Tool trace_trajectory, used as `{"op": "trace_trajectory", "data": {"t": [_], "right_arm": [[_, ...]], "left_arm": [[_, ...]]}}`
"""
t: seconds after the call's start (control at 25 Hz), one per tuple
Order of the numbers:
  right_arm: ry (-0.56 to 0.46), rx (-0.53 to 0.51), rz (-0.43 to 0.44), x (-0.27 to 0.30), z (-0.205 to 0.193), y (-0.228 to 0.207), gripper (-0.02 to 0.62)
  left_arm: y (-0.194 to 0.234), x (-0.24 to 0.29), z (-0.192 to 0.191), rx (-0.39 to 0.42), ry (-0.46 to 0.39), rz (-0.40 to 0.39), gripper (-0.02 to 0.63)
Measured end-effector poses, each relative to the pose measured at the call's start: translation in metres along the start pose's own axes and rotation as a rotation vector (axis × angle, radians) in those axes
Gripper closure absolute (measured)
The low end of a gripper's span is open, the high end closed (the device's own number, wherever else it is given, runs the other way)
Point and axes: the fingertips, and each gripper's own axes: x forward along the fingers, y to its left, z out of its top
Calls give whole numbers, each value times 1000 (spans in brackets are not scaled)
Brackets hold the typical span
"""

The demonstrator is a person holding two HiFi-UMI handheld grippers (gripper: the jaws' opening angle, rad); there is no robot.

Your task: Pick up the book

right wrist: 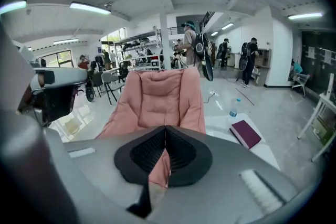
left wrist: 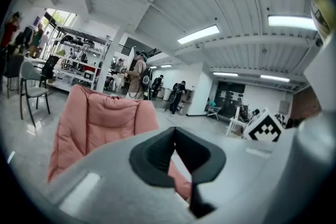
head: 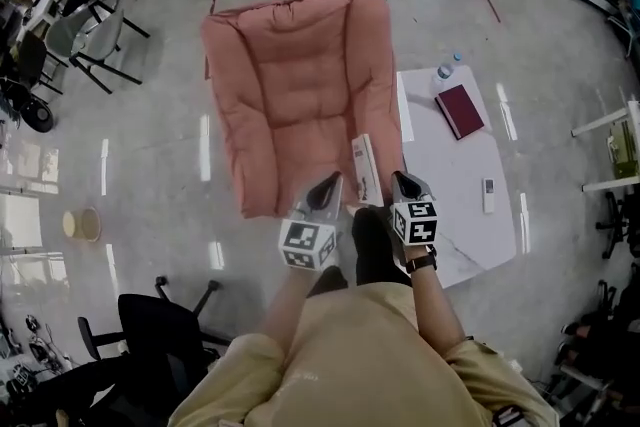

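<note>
A pale book [head: 366,170] rests on the front right edge of the pink cushioned lounge chair [head: 290,95]. A maroon book [head: 460,110] lies on the low white table [head: 455,175] to the chair's right, and shows again as the maroon book [right wrist: 245,134] in the right gripper view. My left gripper [head: 330,183] hangs just left of the pale book and my right gripper [head: 403,180] just right of it, neither touching it. Both hold nothing. The left gripper [left wrist: 175,131] and right gripper [right wrist: 166,128] have their jaw tips together, facing the pink chair [right wrist: 157,97].
A water bottle [head: 444,72] and a remote [head: 488,195] share the white table. Office chairs [head: 95,40] stand at the far left, a black chair [head: 165,325] near my left side. People stand beyond the lounge chair. Grey floor surrounds everything.
</note>
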Motion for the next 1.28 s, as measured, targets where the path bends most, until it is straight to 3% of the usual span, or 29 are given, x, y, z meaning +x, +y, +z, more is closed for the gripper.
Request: {"op": "trace_trajectory", "data": {"t": [0.2, 0.52, 0.8, 1.28], "right_arm": [[119, 26, 22, 72, -32, -19, 563], [325, 58, 112, 159, -98, -19, 420], [423, 63, 132, 214, -150, -33, 297], [493, -2, 144, 273, -186, -39, 304]], "left_arm": [[26, 46, -41, -47, 94, 12, 604], [61, 93, -92, -112, 216, 42, 604], [99, 112, -134, -169, 298, 104, 603], [116, 115, -184, -242, 378, 162, 604]]}}
